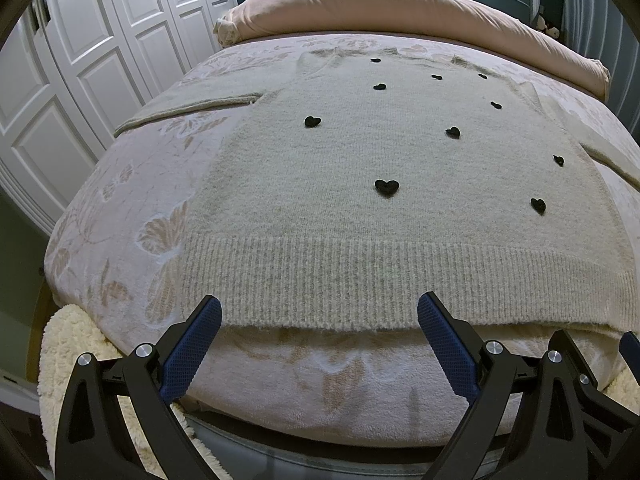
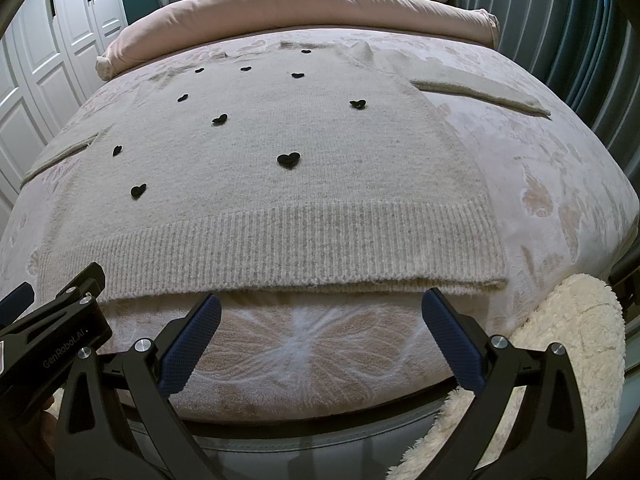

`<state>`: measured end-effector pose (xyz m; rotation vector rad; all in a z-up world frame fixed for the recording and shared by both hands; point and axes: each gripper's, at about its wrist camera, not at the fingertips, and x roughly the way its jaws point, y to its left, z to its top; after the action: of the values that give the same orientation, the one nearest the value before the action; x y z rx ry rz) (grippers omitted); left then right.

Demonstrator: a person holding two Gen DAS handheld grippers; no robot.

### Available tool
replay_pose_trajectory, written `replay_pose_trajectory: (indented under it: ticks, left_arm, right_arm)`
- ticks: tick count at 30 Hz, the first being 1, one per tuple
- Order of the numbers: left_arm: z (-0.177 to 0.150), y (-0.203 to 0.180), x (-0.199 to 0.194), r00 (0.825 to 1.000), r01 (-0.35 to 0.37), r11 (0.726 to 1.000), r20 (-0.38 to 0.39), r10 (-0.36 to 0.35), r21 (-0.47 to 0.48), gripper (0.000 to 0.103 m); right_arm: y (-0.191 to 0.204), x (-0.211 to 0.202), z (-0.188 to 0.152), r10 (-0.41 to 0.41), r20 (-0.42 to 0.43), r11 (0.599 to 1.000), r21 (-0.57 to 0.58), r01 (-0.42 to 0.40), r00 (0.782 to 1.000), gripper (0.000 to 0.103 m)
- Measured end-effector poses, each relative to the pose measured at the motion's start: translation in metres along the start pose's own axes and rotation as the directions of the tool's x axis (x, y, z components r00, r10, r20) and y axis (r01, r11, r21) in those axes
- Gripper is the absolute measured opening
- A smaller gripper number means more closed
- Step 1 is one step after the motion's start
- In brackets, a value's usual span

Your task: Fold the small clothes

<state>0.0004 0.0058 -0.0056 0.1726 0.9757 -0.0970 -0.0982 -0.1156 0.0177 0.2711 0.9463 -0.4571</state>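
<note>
A cream knitted sweater (image 1: 360, 152) with small black hearts lies flat on the bed, ribbed hem nearest me, sleeves spread to both sides. It also shows in the right wrist view (image 2: 280, 184). My left gripper (image 1: 320, 312) is open and empty, its blue-padded fingers just at the hem's front edge, left of centre. My right gripper (image 2: 322, 308) is open and empty, just below the hem's right part. The left gripper's body (image 2: 52, 320) shows at the left of the right wrist view.
The bed has a pink floral blanket (image 1: 132, 208), also in the right wrist view (image 2: 560, 184). A rolled pink duvet (image 1: 380, 4) lies at the head. White wardrobe doors (image 1: 80, 60) stand left. A cream fluffy throw (image 2: 568, 320) hangs at the bed's front edge.
</note>
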Motion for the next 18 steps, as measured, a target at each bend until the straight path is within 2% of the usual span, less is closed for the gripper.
replay_pose_trajectory:
  ticks: [18]
  left_arm:
    - [-0.0011,0.0013,0.0001,1.000,0.000,1.000,-0.002,0.000,0.000,0.096]
  right_arm:
    - [-0.0007,0.0004,-0.0006,0.000,-0.001,1.000,0.002,0.000,1.000,0.098]
